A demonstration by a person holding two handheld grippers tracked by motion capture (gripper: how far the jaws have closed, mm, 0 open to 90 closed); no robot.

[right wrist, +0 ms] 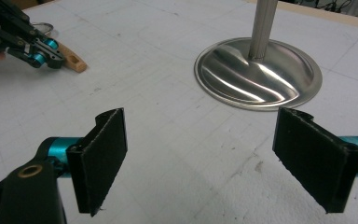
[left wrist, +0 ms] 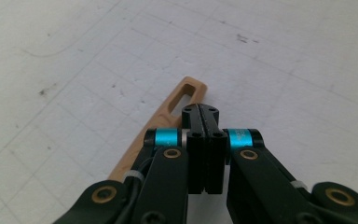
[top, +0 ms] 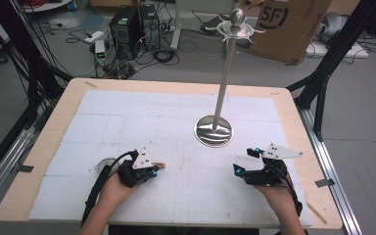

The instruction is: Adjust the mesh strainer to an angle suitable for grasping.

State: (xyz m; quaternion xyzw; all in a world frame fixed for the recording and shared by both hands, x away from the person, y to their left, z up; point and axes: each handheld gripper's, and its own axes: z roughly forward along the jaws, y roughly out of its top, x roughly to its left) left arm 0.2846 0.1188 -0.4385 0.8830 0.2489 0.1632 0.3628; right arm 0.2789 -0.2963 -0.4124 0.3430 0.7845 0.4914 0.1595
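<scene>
Wooden strip [left wrist: 168, 121] lies just left of closed left fingers [left wrist: 200, 116].

Our two grippers, left gripper [top: 152, 170] and right gripper [top: 242, 162], black linked jaws with cyan bands and brass screws, grey three-cornered plates on top, black cables trailing near along our bare forearms, flat black pads [right wrist: 103, 154].

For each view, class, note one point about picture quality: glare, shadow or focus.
High view: even light, and the metal stand base shows bright streaks. Left gripper view: the wooden stick looks sharp, while the near linkage at the bottom is soft. Right gripper view: strong glare bands on the base.
</scene>
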